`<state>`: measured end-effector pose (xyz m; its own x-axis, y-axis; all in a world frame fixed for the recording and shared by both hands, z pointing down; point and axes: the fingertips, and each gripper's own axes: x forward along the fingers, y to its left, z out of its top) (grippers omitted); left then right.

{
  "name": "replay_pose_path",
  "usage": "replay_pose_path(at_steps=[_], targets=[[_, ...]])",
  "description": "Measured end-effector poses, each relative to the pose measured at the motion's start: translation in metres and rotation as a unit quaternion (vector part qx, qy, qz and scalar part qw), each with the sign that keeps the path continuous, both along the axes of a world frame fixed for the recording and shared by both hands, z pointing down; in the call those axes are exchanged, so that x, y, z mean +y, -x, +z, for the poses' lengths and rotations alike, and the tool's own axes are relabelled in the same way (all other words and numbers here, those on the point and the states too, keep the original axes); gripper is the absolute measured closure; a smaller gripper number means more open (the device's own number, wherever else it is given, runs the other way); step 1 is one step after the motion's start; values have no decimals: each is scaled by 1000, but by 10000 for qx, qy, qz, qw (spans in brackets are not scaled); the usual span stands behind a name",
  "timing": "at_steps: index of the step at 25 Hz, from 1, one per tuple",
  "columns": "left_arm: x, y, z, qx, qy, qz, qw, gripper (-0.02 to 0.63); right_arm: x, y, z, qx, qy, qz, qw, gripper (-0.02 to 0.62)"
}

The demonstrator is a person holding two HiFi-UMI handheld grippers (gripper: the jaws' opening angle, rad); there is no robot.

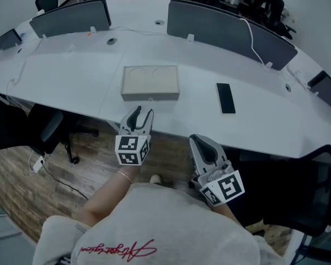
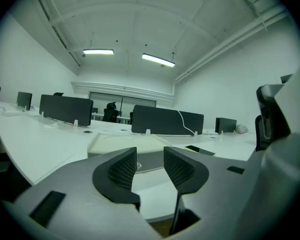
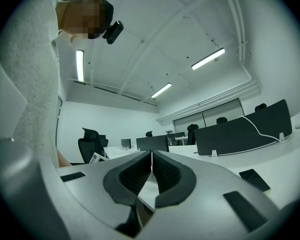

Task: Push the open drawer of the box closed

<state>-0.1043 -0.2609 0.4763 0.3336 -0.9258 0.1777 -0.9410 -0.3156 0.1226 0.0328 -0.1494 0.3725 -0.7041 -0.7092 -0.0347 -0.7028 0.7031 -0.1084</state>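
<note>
On the white desk in the head view, the box lies flat with its lid up. Its near face looks flush with a small knob at the middle, though from this steep angle we cannot be sure the drawer is fully in. The left gripper hovers just in front of the box, at the desk's edge, with its tips pointing at that near face and not touching it. The right gripper hangs well to the right of the box and nearer to us, below the desk edge. A black phone lies flat to the right of the box, and dark dividers stand behind it.

In the left gripper view, we see the left gripper with its jaws spread and nothing between the pads. The box sits straight ahead, near but apart, with the phone to its right.

In the right gripper view, the right gripper has its jaws pressed together, pinching nothing. The phone shows at the lower right, and we cannot pick out the box here.
</note>
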Motion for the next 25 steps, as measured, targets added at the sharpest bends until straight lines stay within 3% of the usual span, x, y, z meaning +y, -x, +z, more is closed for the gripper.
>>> replay_pose_path(at_steps=[8,15,25], targets=[[54,-13,-57,124,-793,130,9967,433,23,2,-8,68,-211,-283,9994,577],[100,-42,-86,-227,-1260,513,9904,566,43,-3,-21,122,-423,-485,9979,577],[142,-59,-111,18,-1417,506,9886,589,67,-12,-33,-27,-514,-660,9965,577]])
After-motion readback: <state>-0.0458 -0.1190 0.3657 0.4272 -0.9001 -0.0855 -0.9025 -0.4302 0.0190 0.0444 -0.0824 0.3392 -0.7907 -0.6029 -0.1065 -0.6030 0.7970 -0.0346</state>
